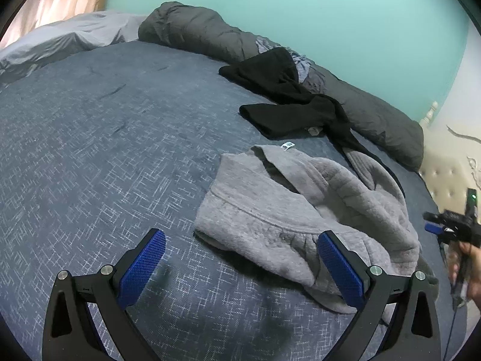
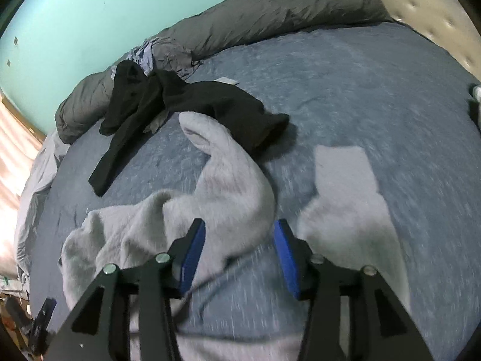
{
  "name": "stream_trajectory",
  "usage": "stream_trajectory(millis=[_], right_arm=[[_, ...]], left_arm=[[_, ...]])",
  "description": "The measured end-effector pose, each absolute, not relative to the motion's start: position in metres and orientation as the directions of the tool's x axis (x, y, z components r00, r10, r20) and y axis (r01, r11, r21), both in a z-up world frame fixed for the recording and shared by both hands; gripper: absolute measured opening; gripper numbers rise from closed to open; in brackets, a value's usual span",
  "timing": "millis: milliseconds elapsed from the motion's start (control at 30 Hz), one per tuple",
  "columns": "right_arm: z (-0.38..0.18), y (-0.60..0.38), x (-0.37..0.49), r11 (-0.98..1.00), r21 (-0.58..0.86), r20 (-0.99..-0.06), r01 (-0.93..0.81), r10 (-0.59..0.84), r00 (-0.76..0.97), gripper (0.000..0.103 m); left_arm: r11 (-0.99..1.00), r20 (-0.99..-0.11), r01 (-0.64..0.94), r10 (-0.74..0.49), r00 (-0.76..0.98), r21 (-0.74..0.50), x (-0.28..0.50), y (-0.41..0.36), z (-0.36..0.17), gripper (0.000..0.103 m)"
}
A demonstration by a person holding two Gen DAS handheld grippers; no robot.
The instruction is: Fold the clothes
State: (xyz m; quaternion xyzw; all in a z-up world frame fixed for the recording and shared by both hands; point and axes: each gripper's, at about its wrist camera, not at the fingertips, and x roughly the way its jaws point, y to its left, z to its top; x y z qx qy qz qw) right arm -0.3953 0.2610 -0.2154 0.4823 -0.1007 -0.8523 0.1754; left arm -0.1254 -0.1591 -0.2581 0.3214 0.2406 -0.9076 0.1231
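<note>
A fuzzy grey fleece garment point(image 1: 300, 210) lies crumpled lower right on the woven blue bed point(image 1: 105, 150). Left claw point(image 1: 240, 267) and right claw point(image 2: 239, 258) both gape, empty.

blur: right wrist view smeared, we can't read the weave of the grey fleece point(image 2: 228, 180) between and ahead of our fingers | cut off: fleece's near end runs under the fingers and off the bottom edge | hidden: black garment point(image 1: 288, 102) covers part of the duvet point(image 1: 375, 111) far ahead | tiny: label point(image 1: 287, 145) unreadable
</note>
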Motion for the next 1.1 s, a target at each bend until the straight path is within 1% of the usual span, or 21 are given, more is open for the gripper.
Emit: stream_trajectory(millis=[67,167,267,333,467,500,533,567,600,633,733,933,1033,1100], right_arm=[[-0.224,0.252,-0.41,-0.913,0.351,-0.795,0.209,-0.408,-0.449,0.054],[-0.229,0.237,-0.429,-0.936,0.278,-0.808,0.215,-0.349,-0.475,0.054],[-0.237,0.231,-0.447,-0.946,0.243,-0.816,0.216,-0.32,-0.482,0.054],[-0.241,0.224,-0.455,-0.957,0.184,-0.827,0.222,-0.273,-0.491,0.054],[-0.254,0.209,-0.463,-0.949,0.134,-0.845,0.286,-0.26,-0.466,0.054],[-0.258,0.206,-0.463,-0.946,0.133,-0.852,0.295,-0.261,-0.454,0.048],[-0.259,0.205,-0.461,-0.944,0.136,-0.85,0.301,-0.267,-0.453,0.03],[-0.26,0.205,-0.459,-0.941,0.141,-0.846,0.307,-0.275,-0.456,0.022],[-0.258,0.206,-0.456,-0.939,0.142,-0.841,0.313,-0.281,-0.462,0.011],[-0.255,0.207,-0.452,-0.937,0.141,-0.836,0.319,-0.285,-0.469,0.009],[-0.241,0.213,-0.44,-0.93,0.141,-0.81,0.339,-0.305,-0.5,0.007],[-0.168,0.261,-0.405,-0.926,0.199,-0.707,0.322,-0.363,-0.607,0.007],[-0.136,0.287,-0.388,-0.931,0.222,-0.667,0.29,-0.362,-0.651,0.007],[-0.12,0.304,-0.374,-0.925,0.262,-0.636,0.276,-0.381,-0.671,0.007]], left_arm=[[-0.851,-0.645,0.379,-0.064,-0.762,-0.364,-0.126,-0.16,-0.259,0.103],[-0.852,-0.646,0.377,-0.062,-0.76,-0.362,-0.128,-0.161,-0.26,0.103],[-0.848,-0.646,0.38,-0.06,-0.761,-0.369,-0.129,-0.163,-0.26,0.103],[-0.847,-0.646,0.381,-0.06,-0.761,-0.371,-0.129,-0.164,-0.26,0.103],[-0.848,-0.653,0.384,-0.062,-0.755,-0.364,-0.131,-0.166,-0.263,0.103],[-0.847,-0.653,0.385,-0.06,-0.755,-0.367,-0.131,-0.166,-0.263,0.103],[-0.845,-0.654,0.385,-0.057,-0.755,-0.371,-0.131,-0.166,-0.264,0.103],[-0.847,-0.653,0.383,-0.056,-0.755,-0.37,-0.132,-0.165,-0.263,0.103],[-0.85,-0.653,0.379,-0.055,-0.755,-0.367,-0.132,-0.163,-0.263,0.103],[-0.854,-0.652,0.374,-0.055,-0.756,-0.362,-0.132,-0.162,-0.263,0.103],[-0.856,-0.652,0.372,-0.055,-0.756,-0.36,-0.133,-0.16,-0.263,0.103],[-0.861,-0.65,0.37,-0.061,-0.757,-0.35,-0.132,-0.158,-0.261,0.103],[-0.863,-0.646,0.37,-0.067,-0.76,-0.345,-0.129,-0.158,-0.258,0.103],[-0.863,-0.641,0.368,-0.069,-0.764,-0.345,-0.126,-0.159,-0.255,0.103]])
